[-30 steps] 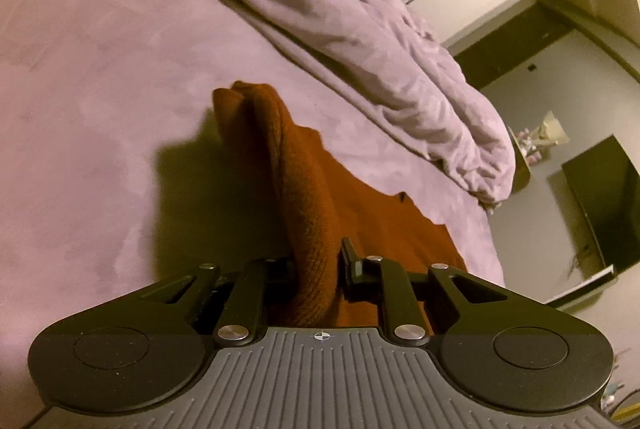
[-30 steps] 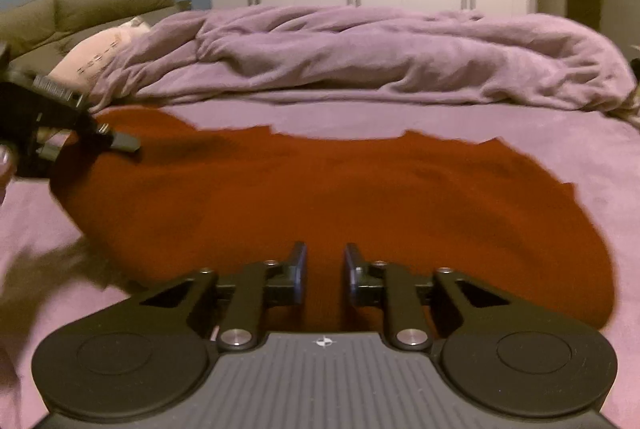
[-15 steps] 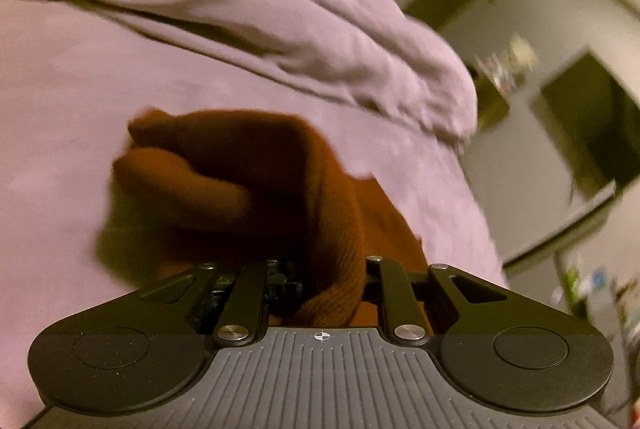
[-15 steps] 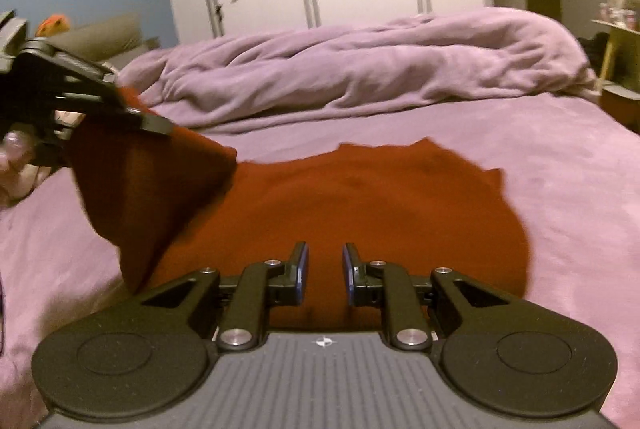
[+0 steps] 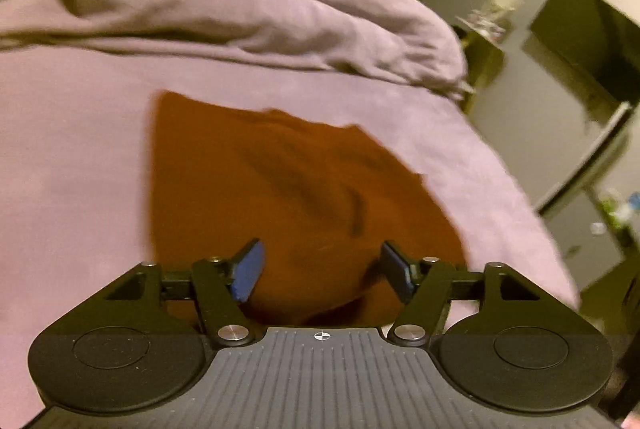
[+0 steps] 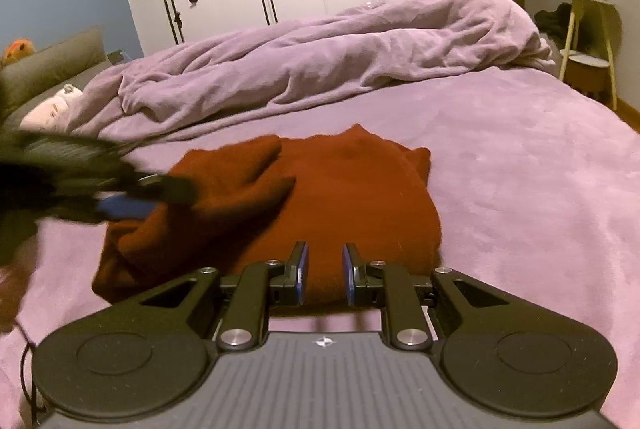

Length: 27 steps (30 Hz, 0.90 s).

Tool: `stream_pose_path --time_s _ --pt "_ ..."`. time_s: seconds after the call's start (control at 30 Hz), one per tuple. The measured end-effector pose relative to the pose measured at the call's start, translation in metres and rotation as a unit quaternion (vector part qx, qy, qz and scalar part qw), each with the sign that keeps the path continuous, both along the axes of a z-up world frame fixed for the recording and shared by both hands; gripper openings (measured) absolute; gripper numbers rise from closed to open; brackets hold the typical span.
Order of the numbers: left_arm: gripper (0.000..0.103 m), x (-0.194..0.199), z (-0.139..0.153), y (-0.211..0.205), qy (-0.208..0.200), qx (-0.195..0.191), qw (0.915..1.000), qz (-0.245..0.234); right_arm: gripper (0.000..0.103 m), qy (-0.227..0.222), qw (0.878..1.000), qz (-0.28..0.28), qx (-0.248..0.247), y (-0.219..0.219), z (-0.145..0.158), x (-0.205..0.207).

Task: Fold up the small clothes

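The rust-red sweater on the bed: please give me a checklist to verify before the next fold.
1. Left tool open, cloth released: ok.
2. Right tool empty, jaws slightly apart over the near hem: ok.
3. Rust-red sweater side folded over the body: ok.
4. Folded part lying flat: not ok, it is bunched.
5. Sweater fully on the purple bed: ok.
6. Clear of the duvet: ok.

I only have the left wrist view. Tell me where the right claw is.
Observer: The right claw hovers at the near hem of the rust garment, with its fingers slightly apart and nothing between them.
Operator: Report the fold.
Observer: A folded flap lies across the garment's left part.
Operator: Describe the left claw from there.
Observer: The left claw looks blurred. It is above the garment's left edge and open.
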<state>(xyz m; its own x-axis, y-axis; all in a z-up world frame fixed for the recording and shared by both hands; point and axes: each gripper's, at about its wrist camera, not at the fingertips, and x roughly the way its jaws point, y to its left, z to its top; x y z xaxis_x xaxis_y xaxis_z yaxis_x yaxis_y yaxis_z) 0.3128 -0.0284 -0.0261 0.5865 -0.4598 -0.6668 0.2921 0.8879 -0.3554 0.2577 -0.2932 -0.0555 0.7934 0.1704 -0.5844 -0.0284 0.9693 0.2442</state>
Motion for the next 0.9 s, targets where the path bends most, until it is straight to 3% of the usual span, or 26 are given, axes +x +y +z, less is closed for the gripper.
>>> stream_pose_path --time_s 0.07,0.13,0.23,0.37,0.47,0.53,0.6,0.67,0.73,0.83,0.87,0.9 --pt "0.071 -0.016 -0.002 0.02 -0.016 0.031 0.9989 0.03 0.023 -0.005 1.0 0.007 0.027 0.003 0.006 0.009" --pt "0.071 -0.025 -0.01 0.035 -0.007 0.051 0.9973 0.052 0.034 -0.002 0.998 0.018 0.059 0.007 0.011 0.022" --pt "0.071 -0.021 -0.024 0.041 0.015 0.057 0.9962 0.064 0.038 0.014 0.994 0.045 0.094 0.022 0.014 0.048" --pt "0.071 -0.014 -0.037 0.042 0.034 0.04 0.9967 0.062 0.052 0.052 0.991 0.09 0.084 0.054 0.009 0.081" --pt "0.075 -0.016 -0.042 0.04 0.031 0.044 0.9971 0.054 0.055 0.105 0.987 0.104 0.063 0.069 -0.006 0.104" --pt "0.078 -0.016 -0.047 0.034 0.03 0.043 0.9973 0.052 0.055 0.123 0.984 0.103 0.075 0.071 -0.014 0.11" --pt "0.078 -0.015 -0.05 0.032 0.032 0.041 0.9973 0.052 0.047 0.134 0.981 0.108 0.088 0.071 -0.019 0.115" --pt "0.078 -0.015 -0.05 0.028 0.034 0.042 0.9972 0.051 0.016 0.133 0.982 0.109 0.084 0.071 -0.02 0.116" --pt "0.078 -0.016 -0.048 0.026 0.034 0.044 0.9972 0.05 0.01 0.114 0.985 0.11 0.061 0.073 -0.014 0.112" --pt "0.078 -0.02 -0.038 0.028 0.022 0.042 0.9978 0.046 0.008 0.05 0.993 0.103 0.002 0.07 0.004 0.094" --pt "0.08 -0.02 -0.037 0.029 0.019 0.039 0.998 0.046 0.0 0.039 0.994 0.098 -0.017 0.068 0.006 0.09" --pt "0.082 -0.019 -0.037 0.03 0.019 0.037 0.9979 0.049 0.0 0.037 0.995 0.084 -0.047 0.068 0.004 0.09"
